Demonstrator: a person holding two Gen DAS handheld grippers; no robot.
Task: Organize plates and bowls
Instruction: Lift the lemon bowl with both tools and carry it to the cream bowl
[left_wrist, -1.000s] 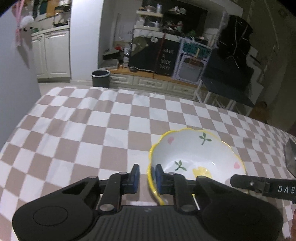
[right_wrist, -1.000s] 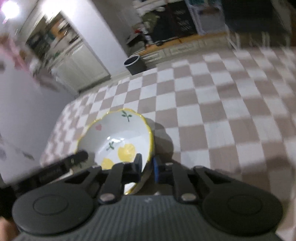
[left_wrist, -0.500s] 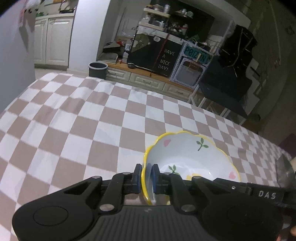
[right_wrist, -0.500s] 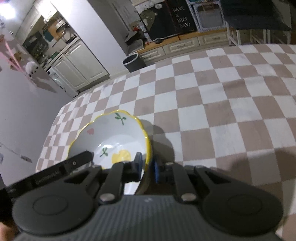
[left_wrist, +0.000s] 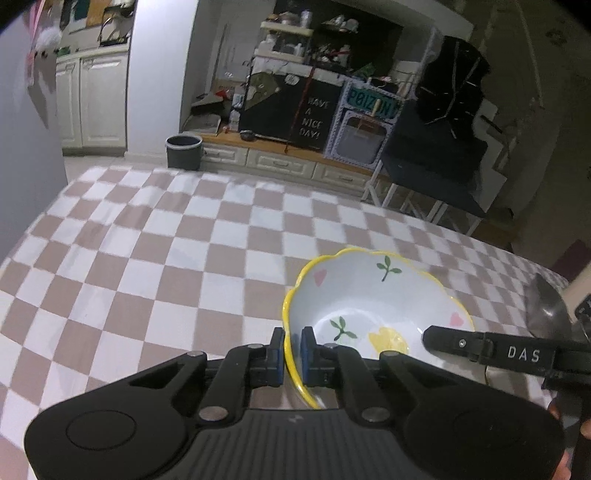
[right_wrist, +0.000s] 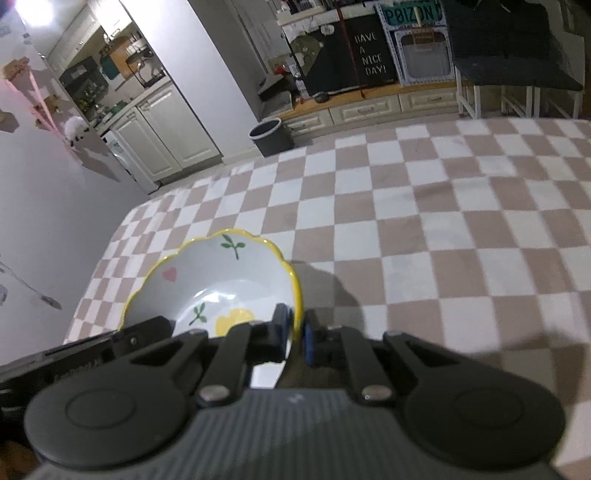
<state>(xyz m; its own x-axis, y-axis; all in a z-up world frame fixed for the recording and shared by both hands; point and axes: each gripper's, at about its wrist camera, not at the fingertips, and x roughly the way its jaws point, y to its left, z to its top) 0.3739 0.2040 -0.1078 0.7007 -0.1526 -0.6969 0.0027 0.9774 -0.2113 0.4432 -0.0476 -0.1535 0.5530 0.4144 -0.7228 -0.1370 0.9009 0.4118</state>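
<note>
Pinching opposite rims of the yellow-edged bowl (left_wrist: 373, 306), left gripper (left_wrist: 292, 354) and right gripper (right_wrist: 294, 338) both clamped, checkered tablecloth (left_wrist: 155, 258) beneath

The near rim of the yellow-edged bowl (left_wrist: 373, 306) is hidden behind the left gripper (left_wrist: 292, 349) at six o'clock, a metal spoon (left_wrist: 546, 308) is cut off at three o'clock, and the far shelves are too small to read.
</note>
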